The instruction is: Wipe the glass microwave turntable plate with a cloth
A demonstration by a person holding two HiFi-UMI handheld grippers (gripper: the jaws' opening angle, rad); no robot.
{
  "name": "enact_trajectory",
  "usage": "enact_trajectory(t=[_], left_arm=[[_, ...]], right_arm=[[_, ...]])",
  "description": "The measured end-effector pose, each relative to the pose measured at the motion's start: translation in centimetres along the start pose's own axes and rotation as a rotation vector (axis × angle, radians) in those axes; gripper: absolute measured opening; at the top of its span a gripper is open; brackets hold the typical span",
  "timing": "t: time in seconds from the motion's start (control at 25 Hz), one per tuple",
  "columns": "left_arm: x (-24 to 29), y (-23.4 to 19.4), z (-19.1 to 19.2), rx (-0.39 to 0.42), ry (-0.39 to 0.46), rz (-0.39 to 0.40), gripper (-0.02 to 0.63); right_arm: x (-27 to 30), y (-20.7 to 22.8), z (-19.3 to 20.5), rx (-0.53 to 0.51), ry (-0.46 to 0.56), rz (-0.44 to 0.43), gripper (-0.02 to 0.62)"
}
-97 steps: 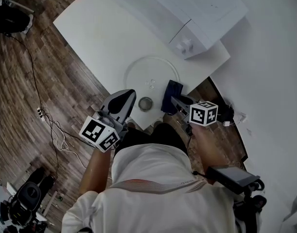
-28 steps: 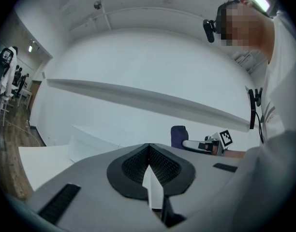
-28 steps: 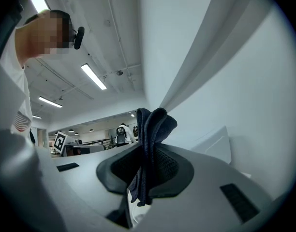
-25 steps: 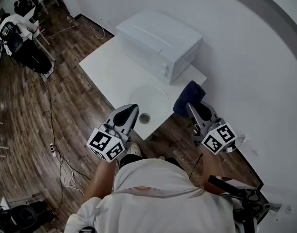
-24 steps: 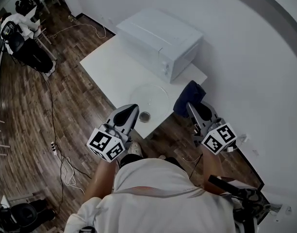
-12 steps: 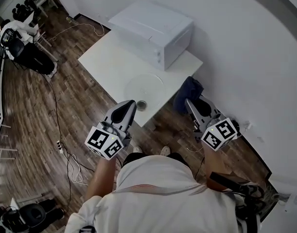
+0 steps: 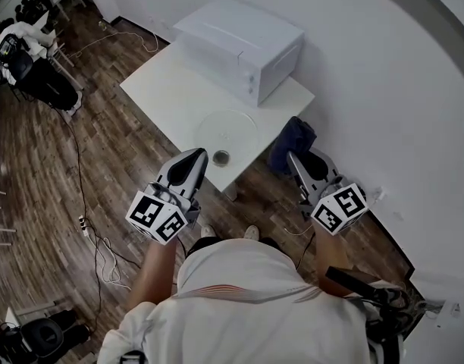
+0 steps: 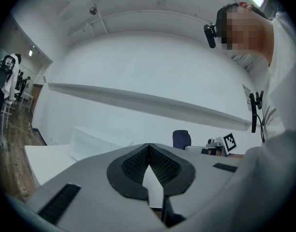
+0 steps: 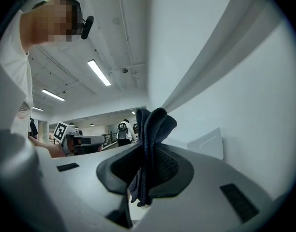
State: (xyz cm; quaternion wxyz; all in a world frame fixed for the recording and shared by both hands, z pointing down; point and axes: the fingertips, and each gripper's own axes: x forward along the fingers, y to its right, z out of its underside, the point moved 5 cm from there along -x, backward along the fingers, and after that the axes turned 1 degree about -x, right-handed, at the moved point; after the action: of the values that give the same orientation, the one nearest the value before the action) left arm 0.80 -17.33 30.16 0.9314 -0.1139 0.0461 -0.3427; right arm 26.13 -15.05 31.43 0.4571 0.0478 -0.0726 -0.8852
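We note the right gripper [image 7: 298, 160] clamped on the dark cloth [image 7: 290, 141]; the left gripper [image 7: 197, 158] has its jaws together, empty. The glass plate [image 7: 230, 130] lies on the white table [image 7: 162, 91].

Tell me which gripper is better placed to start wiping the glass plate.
Right: the right gripper is shut on the cloth needed for the plate; the left gripper is shut and empty.

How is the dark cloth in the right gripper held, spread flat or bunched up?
Bunched up. The dark cloth stands in upright folds, pinched between the jaws of the right gripper, not spread flat.
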Motion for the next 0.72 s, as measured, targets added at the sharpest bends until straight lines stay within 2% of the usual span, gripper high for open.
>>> enact_trajectory(t=[0.72], left_arm=[[-4.1, -4.2, -1.7, -0.032, 0.026, 0.013, 0.011]], right_arm=[[4.6, -5.2, -0.7, -0.04, -0.031, -0.008, 0.06]])
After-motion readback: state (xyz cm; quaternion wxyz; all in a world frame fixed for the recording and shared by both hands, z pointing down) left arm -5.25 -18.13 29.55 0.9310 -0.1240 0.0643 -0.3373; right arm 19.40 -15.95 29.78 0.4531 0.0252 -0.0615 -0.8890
